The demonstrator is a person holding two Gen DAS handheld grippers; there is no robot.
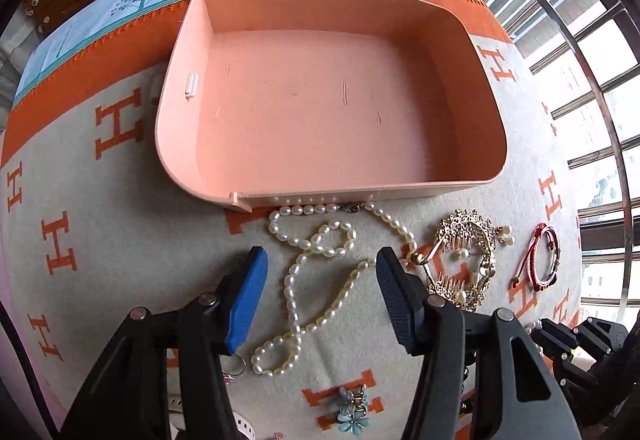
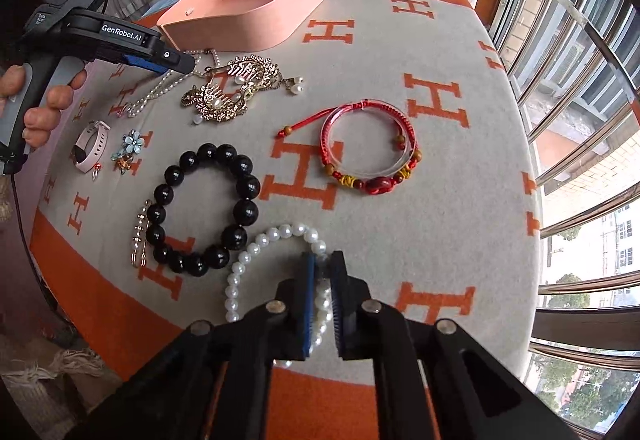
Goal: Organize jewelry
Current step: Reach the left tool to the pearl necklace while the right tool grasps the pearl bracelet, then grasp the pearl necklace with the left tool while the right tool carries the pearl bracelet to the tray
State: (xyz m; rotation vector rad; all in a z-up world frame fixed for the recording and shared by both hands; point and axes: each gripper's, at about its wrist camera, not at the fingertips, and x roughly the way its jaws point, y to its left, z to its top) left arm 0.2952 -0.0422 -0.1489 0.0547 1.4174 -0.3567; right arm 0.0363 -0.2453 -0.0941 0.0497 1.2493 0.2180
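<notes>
An empty pink tray (image 1: pixel 472 87) sits on the orange-and-beige blanket; it also shows far off in the right wrist view (image 2: pixel 256 27). My left gripper (image 1: pixel 320 264) is open above a long pearl necklace (image 1: pixel 296 280), its fingers either side of the strand. My right gripper (image 2: pixel 322 264) is shut on a white pearl bracelet (image 2: pixel 256 244) near the blanket's front edge. A gold hair comb (image 1: pixel 464 260) (image 2: pixel 236 87) and a red cord bracelet (image 1: pixel 540 260) (image 2: pixel 372 143) lie to the right of the necklace.
A black bead bracelet (image 2: pixel 208 207), a gold pin (image 2: pixel 140 236), blue flower clips (image 2: pixel 130 145) (image 1: pixel 352 412) and a pink watch (image 2: pixel 90 147) lie on the blanket (image 2: pixel 460 199). Window bars (image 2: pixel 580 99) stand on the right. The left gripper's body (image 2: pixel 120 39) shows held in a hand.
</notes>
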